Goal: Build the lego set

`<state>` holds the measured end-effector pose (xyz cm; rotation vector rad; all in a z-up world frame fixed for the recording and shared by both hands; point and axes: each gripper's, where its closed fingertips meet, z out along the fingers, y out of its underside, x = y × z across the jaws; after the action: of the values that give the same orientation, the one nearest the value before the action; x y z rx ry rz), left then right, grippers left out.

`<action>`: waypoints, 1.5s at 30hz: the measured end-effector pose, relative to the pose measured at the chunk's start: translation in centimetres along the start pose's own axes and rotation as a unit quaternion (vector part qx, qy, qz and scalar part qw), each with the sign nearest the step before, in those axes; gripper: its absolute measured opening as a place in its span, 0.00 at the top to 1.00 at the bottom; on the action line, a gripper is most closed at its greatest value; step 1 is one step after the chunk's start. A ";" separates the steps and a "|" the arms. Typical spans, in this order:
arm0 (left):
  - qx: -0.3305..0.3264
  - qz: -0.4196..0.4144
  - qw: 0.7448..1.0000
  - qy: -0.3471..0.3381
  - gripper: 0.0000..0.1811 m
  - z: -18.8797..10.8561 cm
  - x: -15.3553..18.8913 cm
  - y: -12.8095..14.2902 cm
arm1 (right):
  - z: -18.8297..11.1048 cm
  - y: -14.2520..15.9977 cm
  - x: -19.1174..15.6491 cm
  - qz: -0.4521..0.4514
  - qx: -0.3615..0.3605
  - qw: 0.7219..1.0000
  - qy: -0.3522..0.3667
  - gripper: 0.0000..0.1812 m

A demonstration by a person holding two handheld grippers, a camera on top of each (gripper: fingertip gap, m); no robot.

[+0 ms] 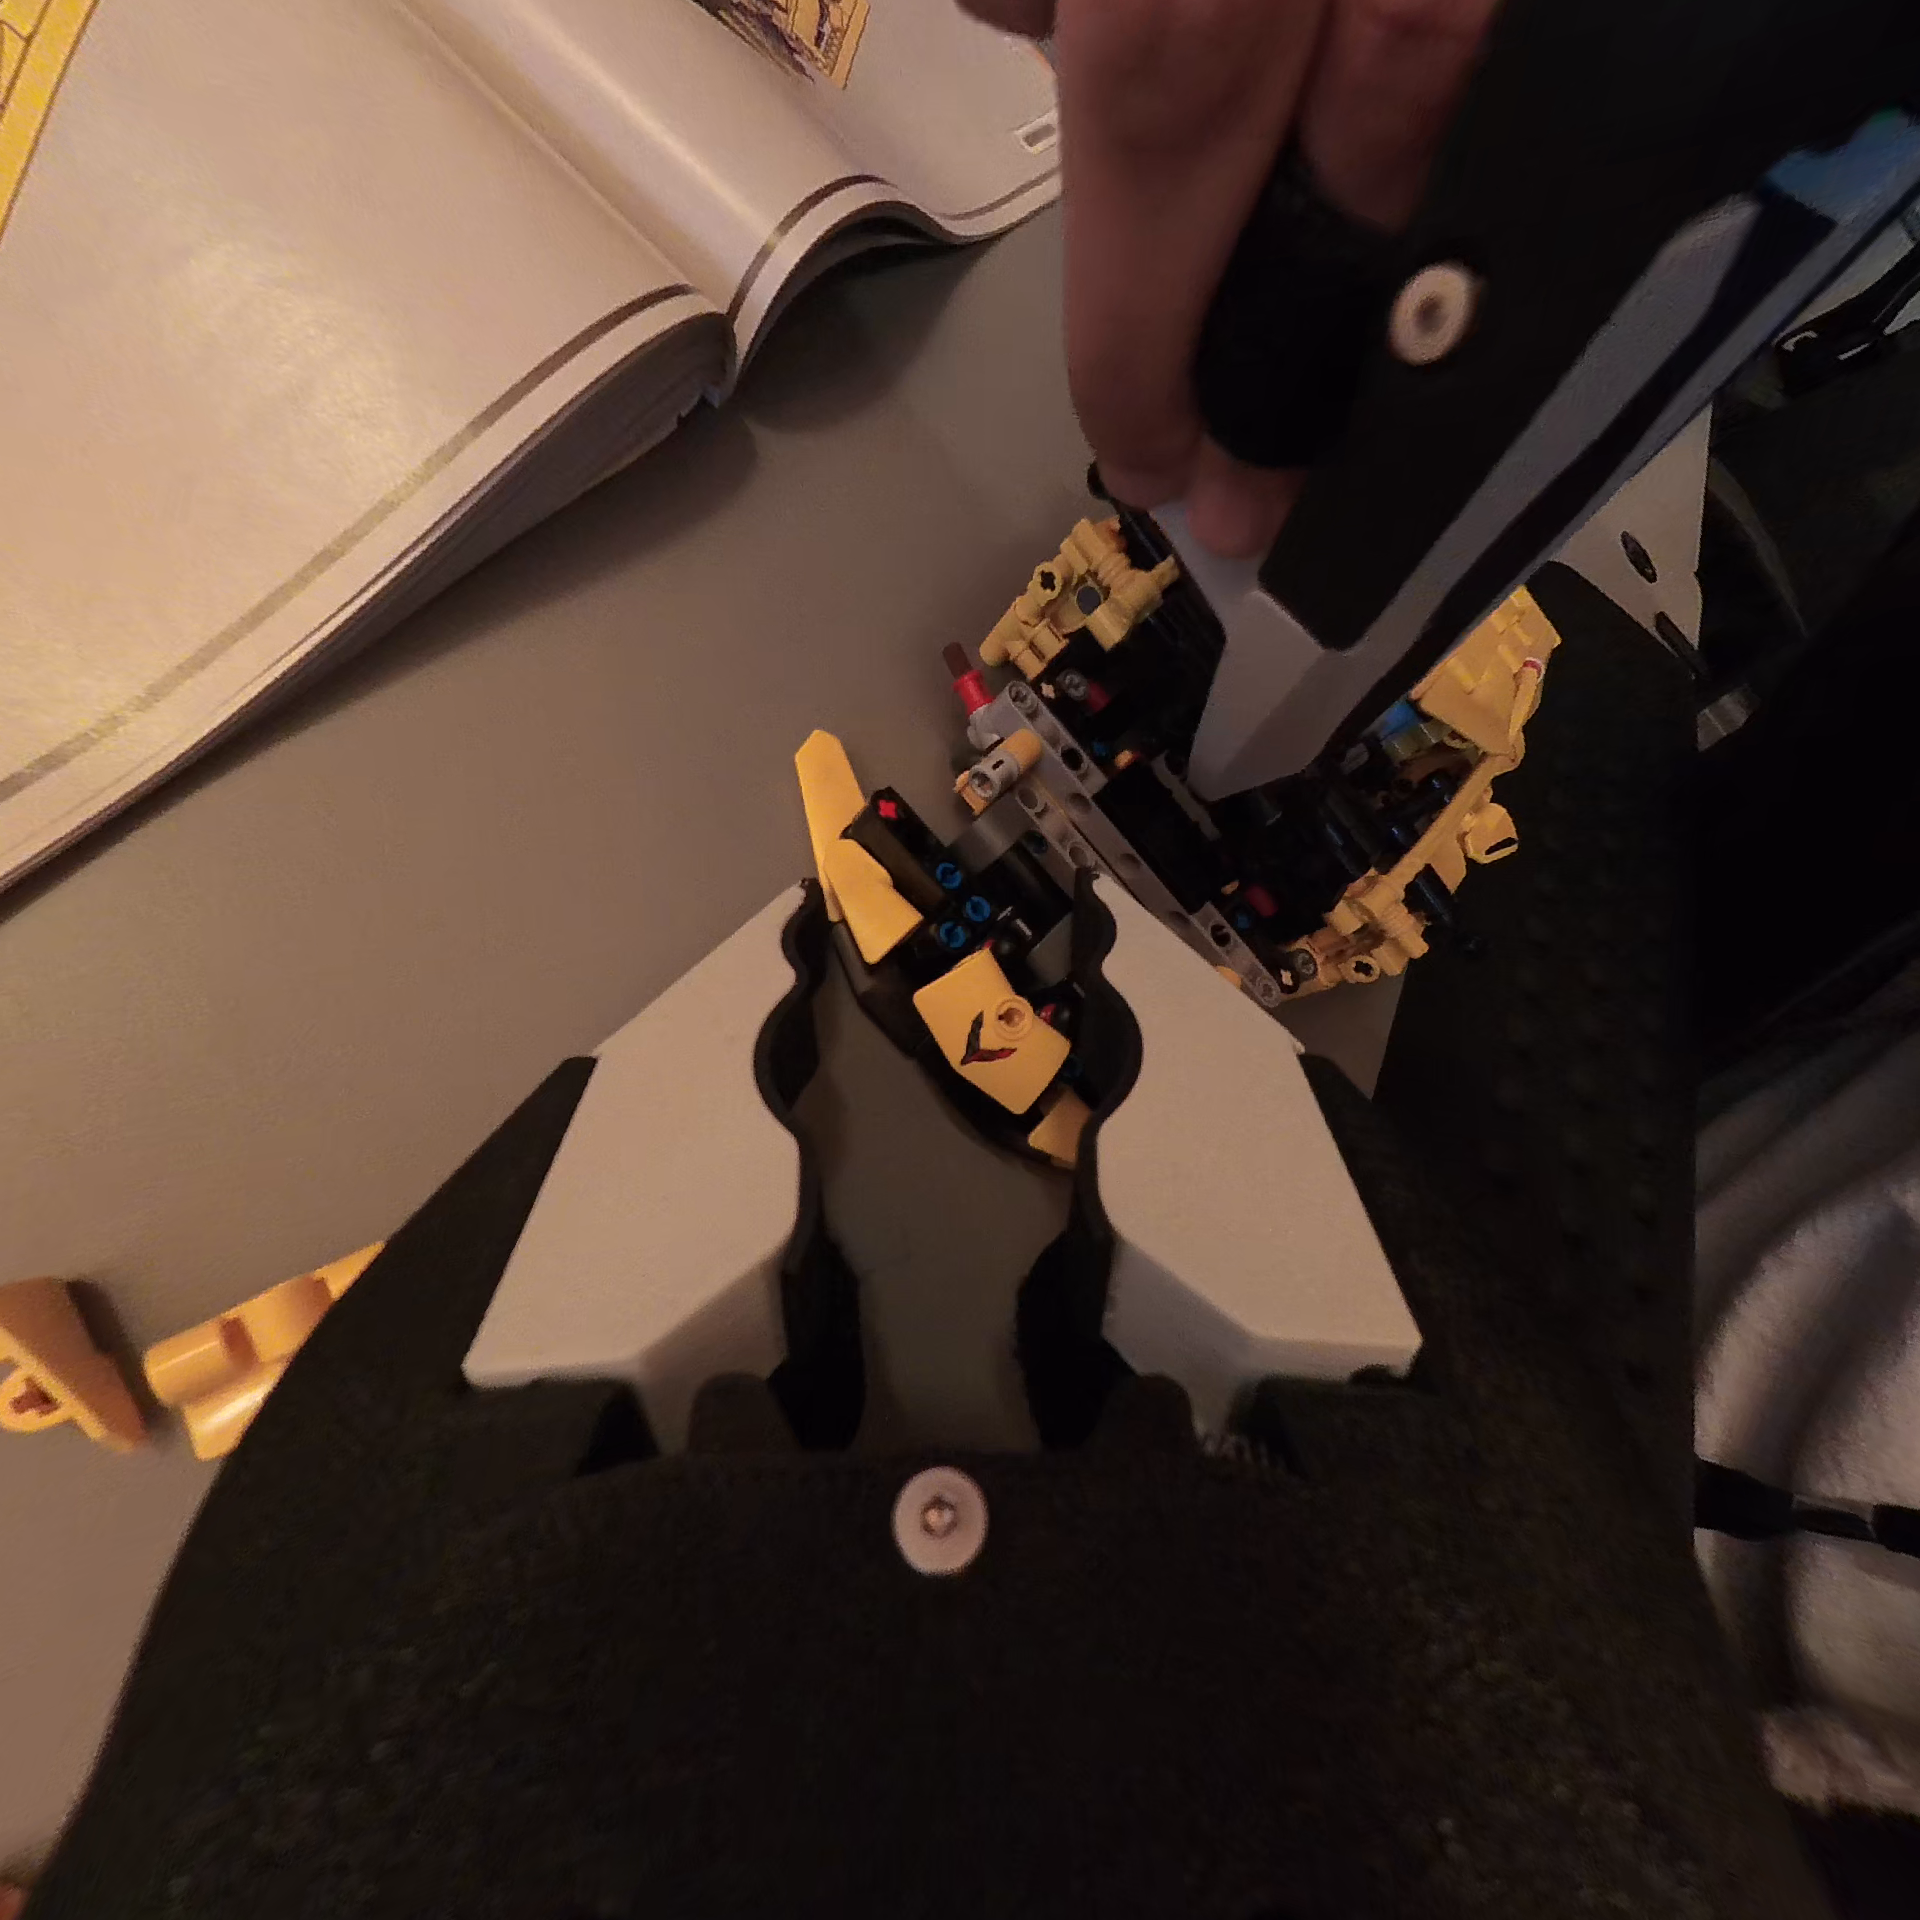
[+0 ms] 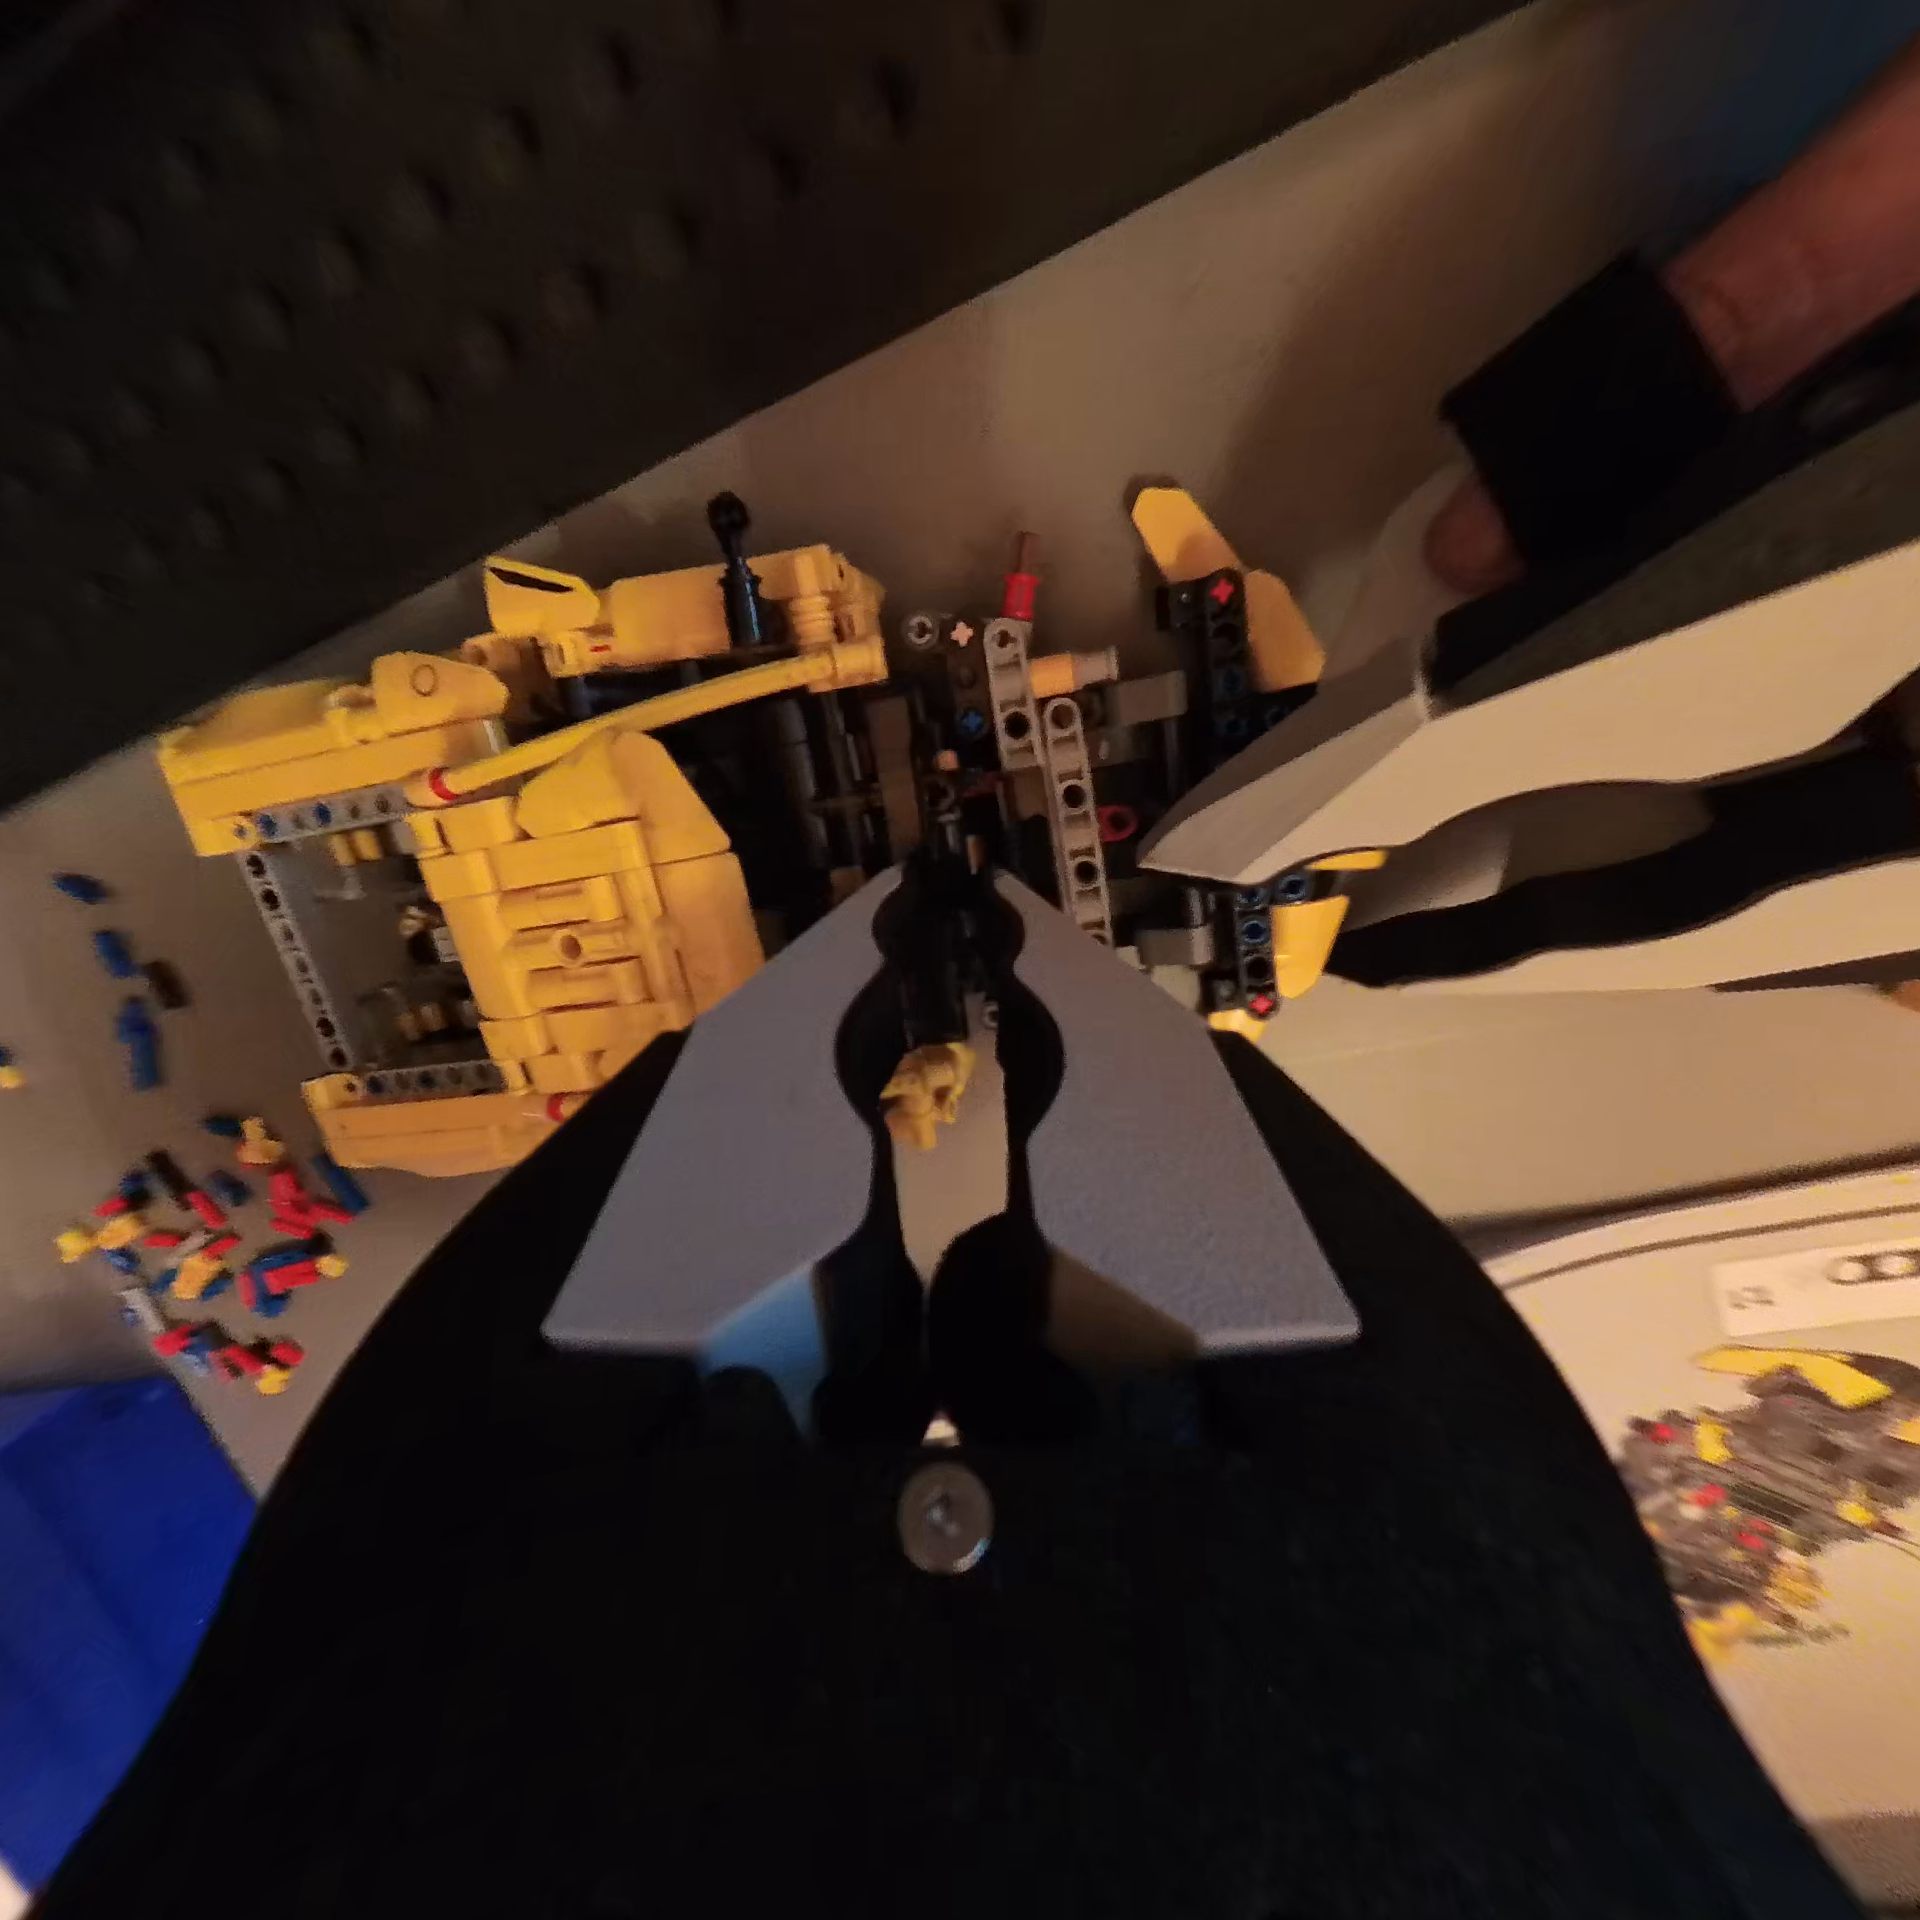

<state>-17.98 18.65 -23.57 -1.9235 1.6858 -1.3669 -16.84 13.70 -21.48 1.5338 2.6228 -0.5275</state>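
Only in right view: loose pieces (image 2: 208, 1236).

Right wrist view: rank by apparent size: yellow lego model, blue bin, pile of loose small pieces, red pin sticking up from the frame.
1. yellow lego model
2. blue bin, cut off by the frame edge and nearer the camera, so its true size is unsure
3. pile of loose small pieces
4. red pin

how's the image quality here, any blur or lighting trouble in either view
Left wrist view: dim, warm light; the hand and instruction booklet are soft, while the yellow model by the left gripper reads fairly clearly. Right wrist view: edges smear, the loose pieces are blurred, and wide-angle bending shows.
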 end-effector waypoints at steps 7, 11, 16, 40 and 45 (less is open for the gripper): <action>0.000 -0.001 1.000 0.000 0.74 0.0 0.0 0.0 | 0.0 0.1 -0.3 0.053 0.019 0.996 -0.067 0.96; 0.000 -0.002 1.000 -0.001 0.74 0.0 0.0 0.0 | -0.2 0.1 -0.7 0.073 0.026 0.992 -0.097 0.97; 0.000 -0.010 1.000 -0.001 0.74 0.0 0.0 0.0 | -1.0 0.0 -0.7 0.104 0.043 0.988 -0.105 0.97; 0.162 -0.039 0.984 0.057 0.88 -4.5 7.7 -0.8 | -2.2 -2.9 1.1 0.209 0.070 0.919 -0.327 0.97; 0.170 -0.076 0.978 0.095 0.95 -3.9 8.0 -1.4 | -2.9 -4.0 0.3 0.218 0.081 0.927 -0.295 0.97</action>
<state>-20.84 13.54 -16.66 -1.7993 1.2900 -1.8126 -20.04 13.07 -17.82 1.6084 1.7665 -0.9889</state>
